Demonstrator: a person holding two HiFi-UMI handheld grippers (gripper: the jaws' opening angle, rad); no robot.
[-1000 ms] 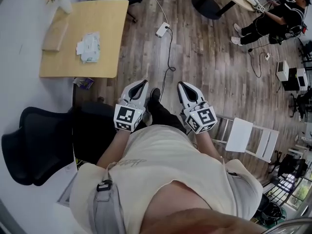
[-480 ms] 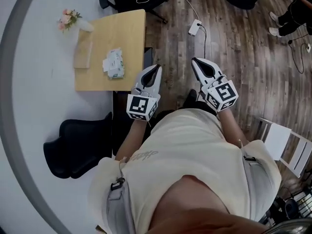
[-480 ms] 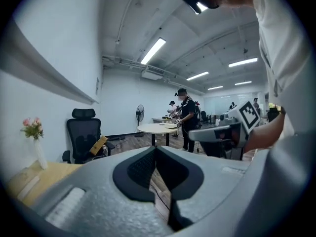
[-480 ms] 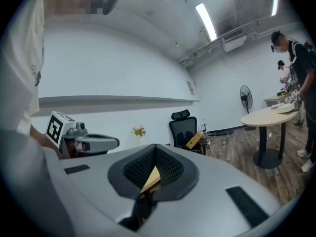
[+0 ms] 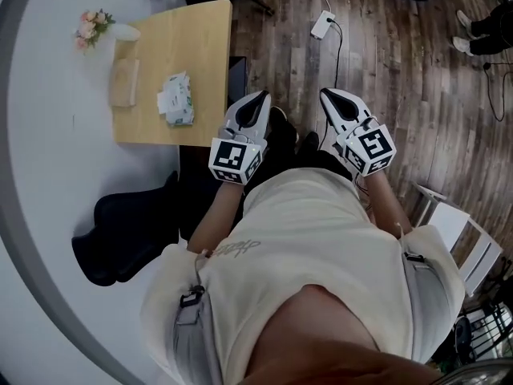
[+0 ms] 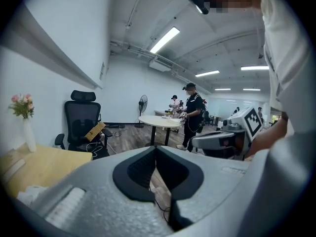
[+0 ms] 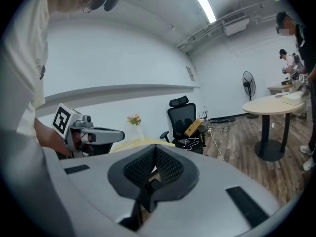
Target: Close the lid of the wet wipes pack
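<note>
The left gripper [image 5: 258, 101] has its jaws pressed together on nothing; its own view shows the dark pads meeting, with only floor [image 5: 417, 95] beyond them. The right gripper [image 5: 329, 96] is the same, jaws together and empty. Both are held side by side in front of the person's body, over the floor.

The pack [image 5: 175, 99] lies on the table [image 5: 204, 38], near its front edge. It is ahead and to the left of the left gripper and well apart from both grippers. It is too small here to tell how the lid stands; the white, uneven top may be a raised flap or a wipe sticking out.

The pack is probably light and soft, a film pouch that gives under pressure and may slide on the smooth wood. The lid is likely a small stiff flap on a hinge. The best place to press is its free edge, straight down, while the other gripper steadies one end of the pouch. Squeezing the middle could push wet wipes out.

The pack holds the wipes. A tan box [image 5: 124, 83] lies just beside it; its contents cannot be told. A white vase [image 5: 123, 32] at the far corner holds pink flowers [image 5: 90, 22].
</note>
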